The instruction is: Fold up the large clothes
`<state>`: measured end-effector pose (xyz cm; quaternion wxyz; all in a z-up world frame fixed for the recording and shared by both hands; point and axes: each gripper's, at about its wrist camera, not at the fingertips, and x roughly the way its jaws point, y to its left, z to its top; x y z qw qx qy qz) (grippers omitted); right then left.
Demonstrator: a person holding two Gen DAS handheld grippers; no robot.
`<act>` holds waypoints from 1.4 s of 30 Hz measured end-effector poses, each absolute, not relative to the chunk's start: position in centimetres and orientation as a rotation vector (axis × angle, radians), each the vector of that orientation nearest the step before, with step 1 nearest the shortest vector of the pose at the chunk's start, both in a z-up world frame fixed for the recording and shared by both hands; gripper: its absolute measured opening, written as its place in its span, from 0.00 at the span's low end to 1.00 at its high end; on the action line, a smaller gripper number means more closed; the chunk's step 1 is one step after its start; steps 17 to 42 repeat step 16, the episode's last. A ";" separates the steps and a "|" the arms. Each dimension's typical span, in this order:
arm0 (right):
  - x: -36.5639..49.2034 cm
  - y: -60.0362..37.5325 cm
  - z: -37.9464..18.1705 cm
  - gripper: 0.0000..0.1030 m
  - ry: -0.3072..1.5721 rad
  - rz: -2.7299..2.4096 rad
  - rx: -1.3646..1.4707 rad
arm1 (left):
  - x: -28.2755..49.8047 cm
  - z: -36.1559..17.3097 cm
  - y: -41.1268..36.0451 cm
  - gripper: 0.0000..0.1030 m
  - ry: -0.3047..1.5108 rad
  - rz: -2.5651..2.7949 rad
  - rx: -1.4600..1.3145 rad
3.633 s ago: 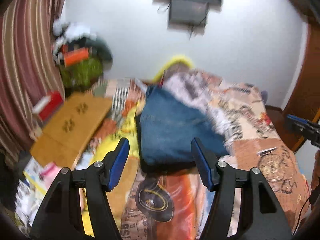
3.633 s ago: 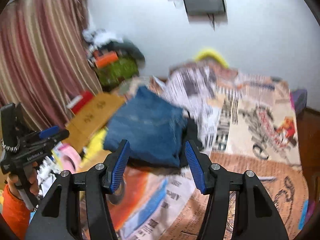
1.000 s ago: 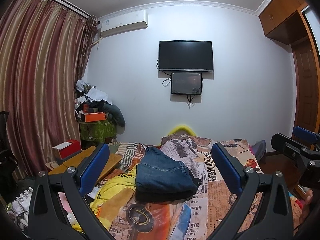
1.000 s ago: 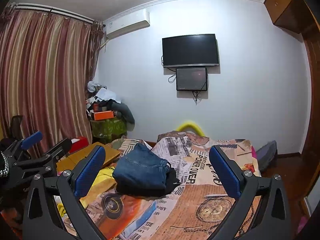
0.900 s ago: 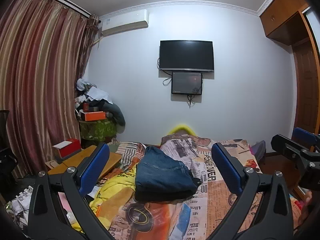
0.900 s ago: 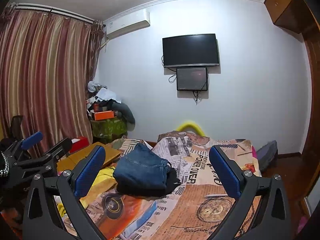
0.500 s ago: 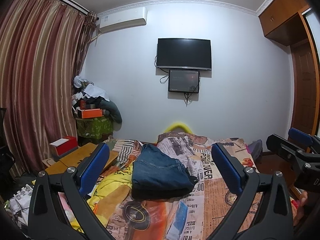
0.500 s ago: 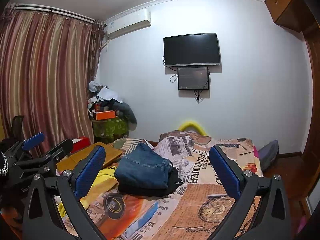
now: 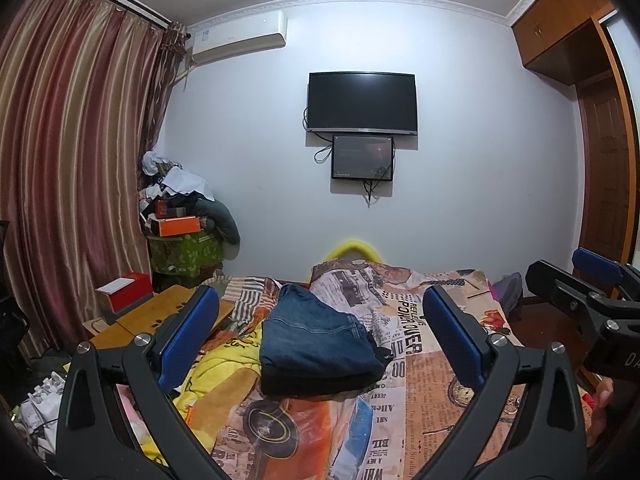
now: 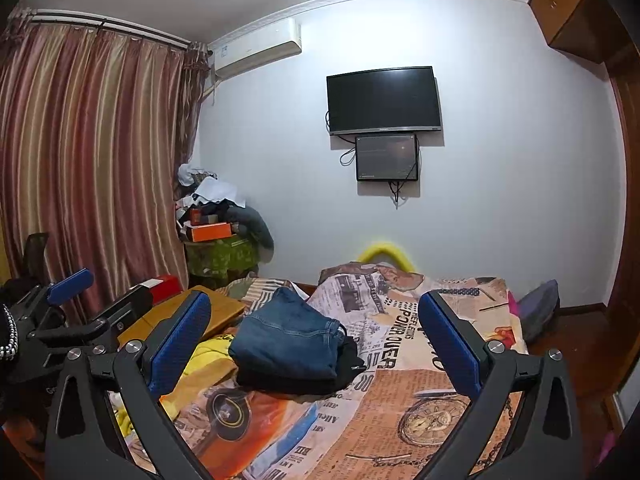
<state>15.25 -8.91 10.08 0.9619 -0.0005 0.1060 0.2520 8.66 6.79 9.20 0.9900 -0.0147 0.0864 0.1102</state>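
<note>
Your left claw (image 9: 320, 336) and right claw (image 10: 314, 340) both gape wide, empty, held back from the bed (image 10: 436, 412).
The folded jeans (image 9: 316, 340) lie ahead on a dark garment (image 10: 348, 356), slightly nearer your left claw.

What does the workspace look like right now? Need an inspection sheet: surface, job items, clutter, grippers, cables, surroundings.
Surface: bed with a newspaper-print cover, rumpled at the far end.
Job's things: folded jeans on top of a folded black garment, mid-bed.
Clutter: yellow cloth beside the stack; wooden board with a red box; piled corner stand.
Grippers: left gripper open, empty; right gripper open, empty; both held back from the stack.
Cables: loose leads below the wall TV and small screen.
Surroundings: striped curtain, air conditioner, wooden wardrobe.
</note>
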 end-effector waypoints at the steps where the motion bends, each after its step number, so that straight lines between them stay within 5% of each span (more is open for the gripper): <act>1: 15.2 -8.9 10.1 1.00 0.213 0.507 -0.003 | 8.7 9.2 6.7 0.99 0.174 0.220 -0.028; 42: 15.1 -9.1 10.0 1.00 0.208 0.504 0.003 | 8.7 9.1 6.9 0.99 0.175 0.223 -0.030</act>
